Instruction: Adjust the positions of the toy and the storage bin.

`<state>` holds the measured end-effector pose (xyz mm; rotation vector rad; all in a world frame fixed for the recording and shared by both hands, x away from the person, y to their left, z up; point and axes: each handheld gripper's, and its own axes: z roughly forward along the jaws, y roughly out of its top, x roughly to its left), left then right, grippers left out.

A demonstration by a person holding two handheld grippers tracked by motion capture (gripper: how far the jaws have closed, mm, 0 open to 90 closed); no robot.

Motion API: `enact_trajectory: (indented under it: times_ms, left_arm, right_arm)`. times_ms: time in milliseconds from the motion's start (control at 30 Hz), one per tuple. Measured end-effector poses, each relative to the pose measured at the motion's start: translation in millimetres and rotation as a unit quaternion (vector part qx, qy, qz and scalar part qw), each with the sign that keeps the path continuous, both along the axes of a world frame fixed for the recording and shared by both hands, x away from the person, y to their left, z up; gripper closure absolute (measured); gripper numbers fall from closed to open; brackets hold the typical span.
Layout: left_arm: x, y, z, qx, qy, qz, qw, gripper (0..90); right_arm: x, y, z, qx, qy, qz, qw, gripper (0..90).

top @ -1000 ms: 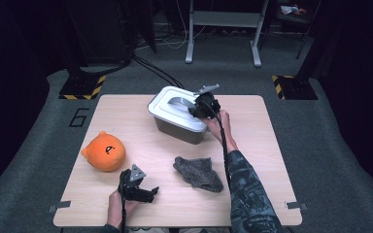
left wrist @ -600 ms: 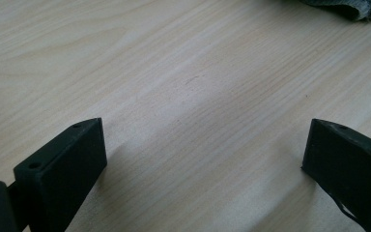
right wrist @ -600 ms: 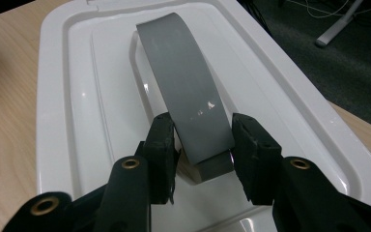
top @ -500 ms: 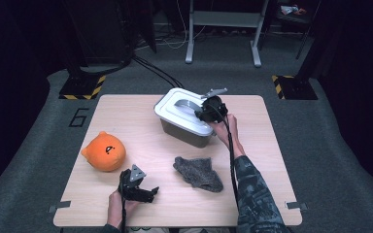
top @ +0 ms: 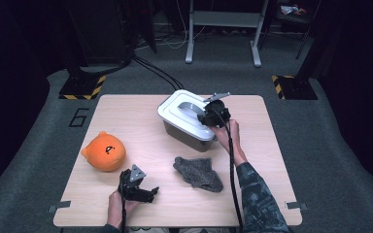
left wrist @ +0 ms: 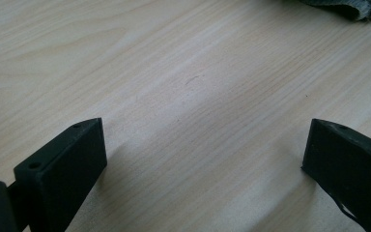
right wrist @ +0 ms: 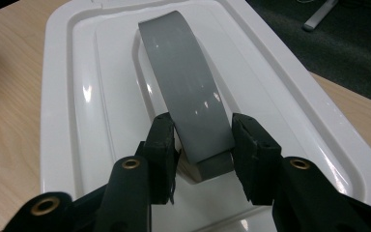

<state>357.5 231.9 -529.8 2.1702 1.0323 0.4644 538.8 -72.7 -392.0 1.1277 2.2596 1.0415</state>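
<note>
While the left gripper [top: 143,190] lies low at the bottom left of the high view, in a hand resting on the wooden table [top: 126,121], the right gripper [top: 209,115] sits just above the middle of the frame at the white lid [top: 175,112] of a storage box [top: 187,136]. In the right gripper view its two black jaws stand partly closed on either side of the grey handle [right wrist: 188,92], an arched strap that runs up the middle of the lid [right wrist: 92,96]; the left pad sits against the strap's near end, and the right pad is at its edge, though a thin gap there cannot be ruled out. The box stands in the upper middle of the table, slightly skewed to its edges, with the lid seated on it.

In the left gripper view the jaws are spread wide, one at each lower corner of the frame, with bare wood [left wrist: 188,96] between them and nothing held. A corner of a grey knitted cloth [left wrist: 348,7] peeks in at the upper right.

In the high view that cloth [top: 199,172] lies crumpled below the box, near the centre. An orange plush toy [top: 104,151] sits at the left, well apart from both grippers.
</note>
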Motion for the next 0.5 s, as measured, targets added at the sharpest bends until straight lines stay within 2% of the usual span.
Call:
enact_trajectory:
  times_ms: [267,367,400,500]
  left_arm:
    - [0.1,-0.1,-0.2,-0.001,-0.001,0.001,1.0,1.1]
    - [0.1,-0.3,-0.5,-0.001,-0.003,0.002,1.0,1.2]
    - [0.1,-0.3,-0.5,-0.001,-0.003,0.002,1.0,1.2]
    - [0.2,0.0,-0.3,0.001,-0.002,0.001,1.0,1.2]
  right_arm:
    - [-8.2,3.6,1.8,0.003,0.014,-0.016,0.9998,61.2]
    - [-4.7,3.0,2.9,-0.005,0.011,0.004,0.9999,58.8]
    - [-2.7,2.9,3.4,0.0,0.012,0.013,0.9998,53.3]
    - [4.2,5.6,7.7,-0.007,-0.004,0.042,0.9991,53.1]
